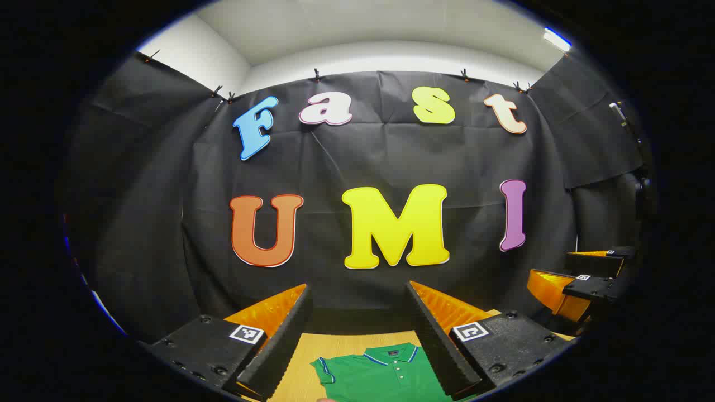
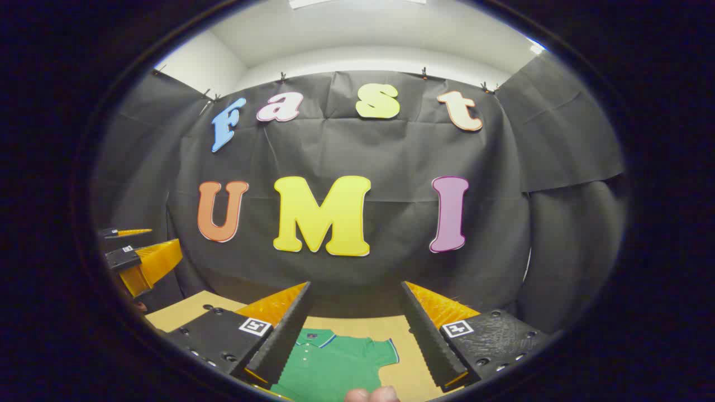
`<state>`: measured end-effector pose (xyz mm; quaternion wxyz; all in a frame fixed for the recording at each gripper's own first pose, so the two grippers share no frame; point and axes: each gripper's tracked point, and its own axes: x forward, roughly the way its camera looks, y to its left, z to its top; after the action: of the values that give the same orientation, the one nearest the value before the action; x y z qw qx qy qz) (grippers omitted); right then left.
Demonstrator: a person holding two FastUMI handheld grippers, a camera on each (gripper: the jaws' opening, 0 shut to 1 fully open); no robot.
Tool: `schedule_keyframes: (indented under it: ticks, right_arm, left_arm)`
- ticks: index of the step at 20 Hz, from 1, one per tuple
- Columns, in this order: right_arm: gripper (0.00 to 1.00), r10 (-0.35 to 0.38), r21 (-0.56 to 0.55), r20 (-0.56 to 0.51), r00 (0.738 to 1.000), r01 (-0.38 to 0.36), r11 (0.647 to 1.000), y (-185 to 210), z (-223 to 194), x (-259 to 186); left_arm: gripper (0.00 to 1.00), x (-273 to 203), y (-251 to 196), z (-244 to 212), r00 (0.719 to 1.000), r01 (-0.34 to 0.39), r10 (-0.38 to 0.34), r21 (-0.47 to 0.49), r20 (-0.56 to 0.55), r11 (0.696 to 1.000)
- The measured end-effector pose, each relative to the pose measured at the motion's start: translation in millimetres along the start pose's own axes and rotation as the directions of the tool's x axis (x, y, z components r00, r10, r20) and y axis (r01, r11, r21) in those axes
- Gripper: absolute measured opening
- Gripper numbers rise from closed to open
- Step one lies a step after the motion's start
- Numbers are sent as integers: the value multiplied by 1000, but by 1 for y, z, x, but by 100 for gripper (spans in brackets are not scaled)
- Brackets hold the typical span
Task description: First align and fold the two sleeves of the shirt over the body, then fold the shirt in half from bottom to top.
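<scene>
Here a light wooden table [image 1: 341, 349] stands against a black cloth wall [image 1: 139, 223] clipped up along its top, with a pale wall and ceiling [image 1: 380, 33] above it. A green polo shirt [image 1: 385, 374] lies flat on the table, front side up, its collar trimmed with a blue and white stripe and pointing toward the table's far edge, so that its long axis runs from the near edge toward the far one. Its short sleeves spread out to either side, unfolded. In the left gripper view the left tongs [image 1: 360, 329] hang above the shirt's collar, spread wide and gripping nothing. In the right gripper view the right tongs [image 2: 354, 329] hang above the shirt [image 2: 335, 363] too, spread wide and bare. Fingertips of a hand [image 2: 371, 395] show at the near edge.
</scene>
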<state>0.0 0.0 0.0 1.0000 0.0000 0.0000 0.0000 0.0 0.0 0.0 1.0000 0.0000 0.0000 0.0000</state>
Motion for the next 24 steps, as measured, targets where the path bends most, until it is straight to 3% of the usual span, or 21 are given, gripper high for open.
schedule_keyframes:
  ticks: [7,8,14,24]
  right_arm:
    - [97,16,6,-17,1000,-16,1000,0,-4,22]
    - [93,18,2,-22,1000,-18,1000,0,-5,25]
    - [95,33,-13,-48,998,-33,999,-6,-15,34]
    - [97,20,-3,-101,995,-20,1000,-48,-48,51]
  left_arm:
    - [100,19,-1,-10,1000,-15,15,5,-20,1000]
    - [100,21,-2,-11,1000,-14,14,4,-22,1000]
    - [100,29,-16,-17,999,1,-2,-17,-39,1000]
    - [100,33,-26,-19,999,-6,6,0,-33,1000]
